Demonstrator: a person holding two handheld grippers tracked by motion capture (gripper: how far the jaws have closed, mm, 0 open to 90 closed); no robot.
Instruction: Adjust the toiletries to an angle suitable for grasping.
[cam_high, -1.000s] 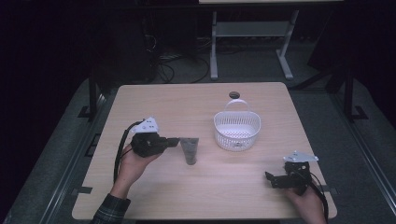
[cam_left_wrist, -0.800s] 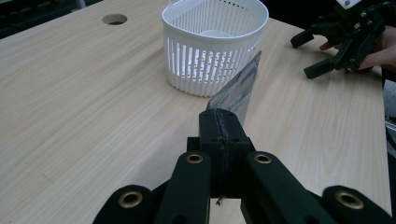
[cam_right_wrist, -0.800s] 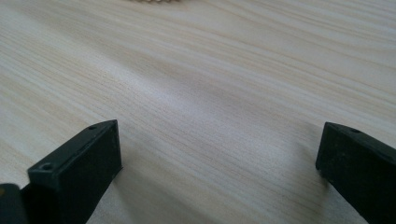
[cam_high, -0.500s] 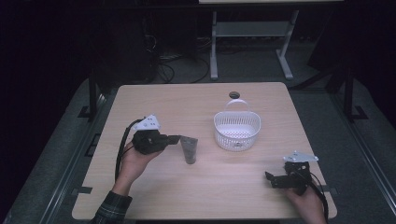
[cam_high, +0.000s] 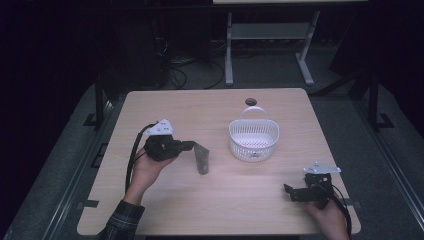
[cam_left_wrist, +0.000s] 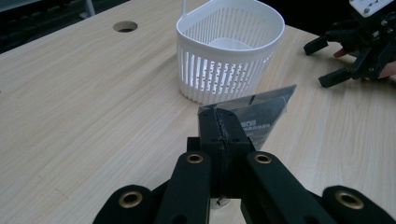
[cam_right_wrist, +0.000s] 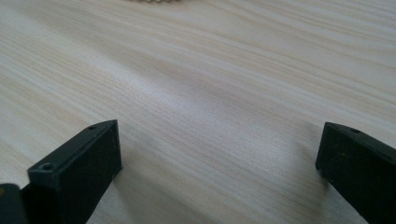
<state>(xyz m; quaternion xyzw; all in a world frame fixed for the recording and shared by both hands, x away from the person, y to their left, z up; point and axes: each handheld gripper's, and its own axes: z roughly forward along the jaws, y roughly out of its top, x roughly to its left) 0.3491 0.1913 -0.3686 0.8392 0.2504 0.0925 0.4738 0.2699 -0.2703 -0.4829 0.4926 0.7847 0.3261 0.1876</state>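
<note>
Table (cam_high: 165, 110) of pale wood carries everything here, with a white slotted basket (cam_high: 254, 141) standing right of its middle and a small round hole (cam_high: 250, 102) in the top just beyond the basket. Left of the basket, near the table's centre, a flat dark packet (cam_high: 201, 159) hangs from the left gripper (cam_high: 190, 145), whose jaws are pressed together on the packet's upper edge. In the high view the packet's long axis runs near-to-far and slightly down, its free end pointing toward the near edge and resting at or just above the wood; I cannot tell whether it touches. In the left gripper view the packet (cam_left_wrist: 261, 116) sticks out past the closed jaws toward the basket (cam_left_wrist: 229, 46). The right gripper (cam_high: 300, 192) lies low at the near right corner, well apart from the packet, its jaws spread wide over bare wood with nothing between them. Against the earlier frames, the packet, basket and both grippers sit much as they did; the grip is unchanged.
</note>
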